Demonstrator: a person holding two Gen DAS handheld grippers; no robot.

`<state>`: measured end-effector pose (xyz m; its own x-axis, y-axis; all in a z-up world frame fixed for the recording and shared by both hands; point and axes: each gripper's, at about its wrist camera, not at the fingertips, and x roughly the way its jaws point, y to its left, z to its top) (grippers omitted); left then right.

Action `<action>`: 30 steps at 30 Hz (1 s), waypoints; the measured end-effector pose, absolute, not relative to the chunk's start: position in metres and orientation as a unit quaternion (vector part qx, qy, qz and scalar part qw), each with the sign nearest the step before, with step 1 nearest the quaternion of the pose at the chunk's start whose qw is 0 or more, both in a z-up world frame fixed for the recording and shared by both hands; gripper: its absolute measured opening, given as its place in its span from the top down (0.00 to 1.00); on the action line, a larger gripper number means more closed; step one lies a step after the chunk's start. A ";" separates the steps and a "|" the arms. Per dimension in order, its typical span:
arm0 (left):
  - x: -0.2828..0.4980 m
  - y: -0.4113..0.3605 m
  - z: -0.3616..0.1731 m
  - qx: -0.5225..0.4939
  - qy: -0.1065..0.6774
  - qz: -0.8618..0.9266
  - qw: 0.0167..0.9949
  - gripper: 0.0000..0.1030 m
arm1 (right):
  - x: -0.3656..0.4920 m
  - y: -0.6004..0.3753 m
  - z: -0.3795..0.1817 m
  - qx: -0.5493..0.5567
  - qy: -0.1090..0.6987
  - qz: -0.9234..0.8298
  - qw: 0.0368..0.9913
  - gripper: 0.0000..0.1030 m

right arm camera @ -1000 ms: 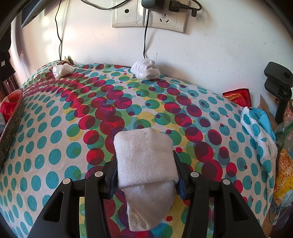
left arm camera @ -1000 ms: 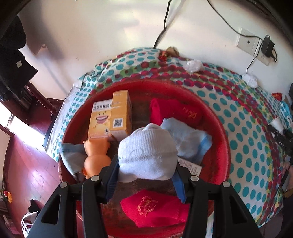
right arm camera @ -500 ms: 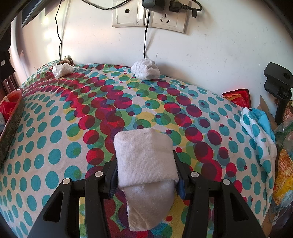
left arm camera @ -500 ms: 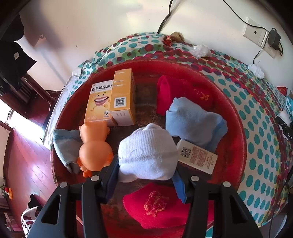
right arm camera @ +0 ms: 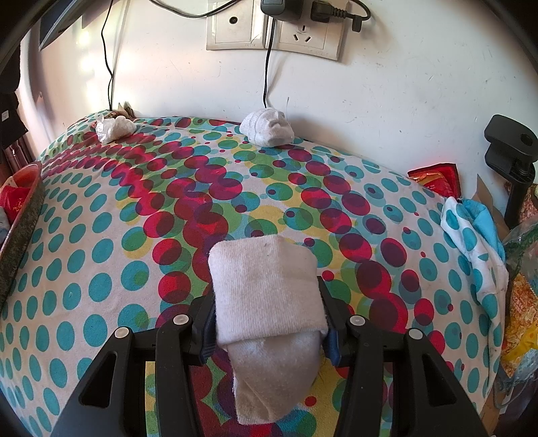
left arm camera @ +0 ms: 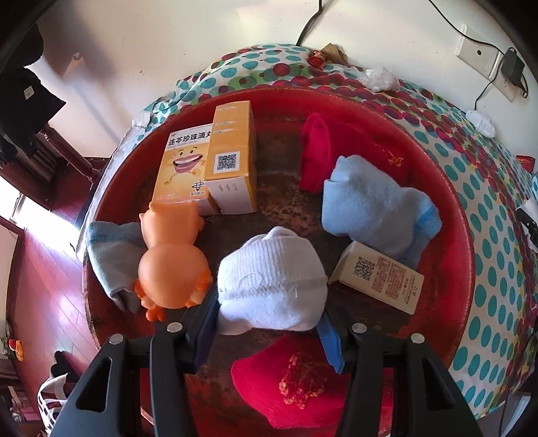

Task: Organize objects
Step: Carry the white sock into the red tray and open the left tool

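Note:
My left gripper (left arm camera: 269,322) is shut on a rolled white sock (left arm camera: 272,285) and holds it over the middle of a round red basin (left arm camera: 460,235). In the basin lie two yellow boxes (left arm camera: 232,158), an orange toy (left arm camera: 171,259), a light blue sock (left arm camera: 373,205), red socks (left arm camera: 316,151), a red cloth (left arm camera: 302,380), a grey-blue sock (left arm camera: 111,255) and a small white box (left arm camera: 376,275). My right gripper (right arm camera: 269,329) is shut on a folded white sock (right arm camera: 265,295) over the polka-dot tablecloth (right arm camera: 101,269).
A white sock ball (right arm camera: 267,127) and crumpled white plastic (right arm camera: 112,127) lie by the wall under the sockets (right arm camera: 272,30). The basin's rim (right arm camera: 20,215) shows at the left. A black clamp stand (right arm camera: 514,161), red packet (right arm camera: 437,178) and bags stand at the right.
My left gripper has moved forward and down over the basin with the white sock, so the basin's contents look nearer. The right gripper and its sock have not moved.

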<state>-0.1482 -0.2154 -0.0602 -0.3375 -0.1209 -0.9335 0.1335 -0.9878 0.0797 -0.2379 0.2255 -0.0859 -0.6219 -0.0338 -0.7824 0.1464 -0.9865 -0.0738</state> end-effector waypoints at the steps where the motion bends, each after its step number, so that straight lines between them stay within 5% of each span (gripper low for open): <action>1: -0.149 -0.216 -0.060 0.571 0.006 -0.818 0.078 0.47 | -0.238 0.225 -0.086 0.432 0.066 -0.898 0.050 0.54; 30: -0.128 -0.218 -0.032 0.532 -0.036 -0.841 0.086 0.43 | -0.238 0.225 -0.087 0.429 0.080 -0.899 0.043 0.53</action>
<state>-0.1280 -0.2177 -0.0318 -0.4188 -0.1829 -0.8895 0.1062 -0.9826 0.1520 -0.2381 0.2251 -0.0866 -0.6281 -0.0088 -0.7781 0.1457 -0.9836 -0.1065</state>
